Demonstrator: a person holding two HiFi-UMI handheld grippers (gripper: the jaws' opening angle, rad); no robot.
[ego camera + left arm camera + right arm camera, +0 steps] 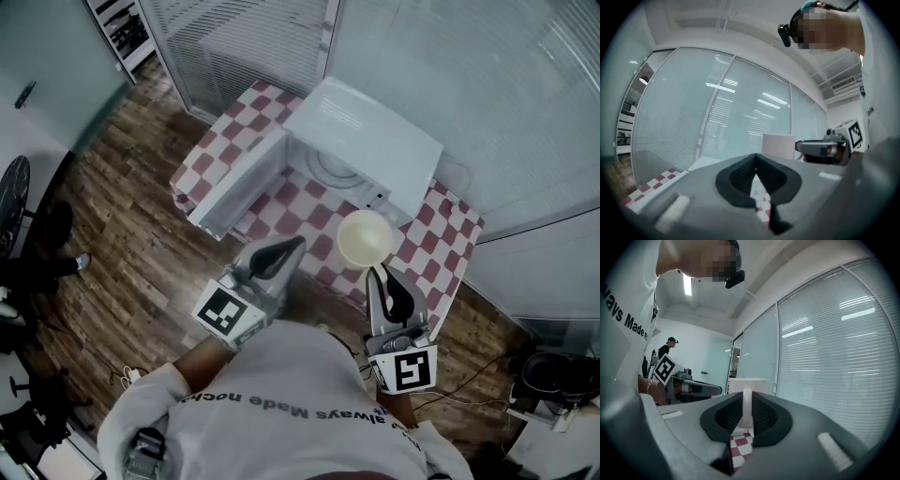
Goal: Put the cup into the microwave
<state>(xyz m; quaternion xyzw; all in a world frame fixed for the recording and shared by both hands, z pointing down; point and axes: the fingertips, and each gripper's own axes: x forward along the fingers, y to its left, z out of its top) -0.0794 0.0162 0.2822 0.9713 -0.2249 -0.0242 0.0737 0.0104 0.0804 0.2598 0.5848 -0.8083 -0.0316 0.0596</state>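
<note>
My right gripper (746, 414) is clamped on the handle of the cup (365, 239). Only the right gripper view shows this: the white loop stands upright between the two dark pads, with the cup's body just beyond them. From the head view I see only the cup's open mouth from above, at 12 o'clock of that gripper and over the checked tablecloth (448, 232).

My left gripper (292, 247) has its jaws pressed together at the tips with nothing between them. The left gripper view shows only a sliver of checked cloth below the tips, and the cup off at 1 o'clock beside the other gripper.

The head view alone shows the microwave (375, 131), at about 11 o'clock of the cup. Its door (239, 183) is swung wide toward 8 o'clock and the cavity is open. The cup is outside it, in front of the opening.

The right gripper view alone shows a second person (665, 350), far off at 10 o'clock.

I count one cup, one microwave, two grippers and two marker cubes.
</note>
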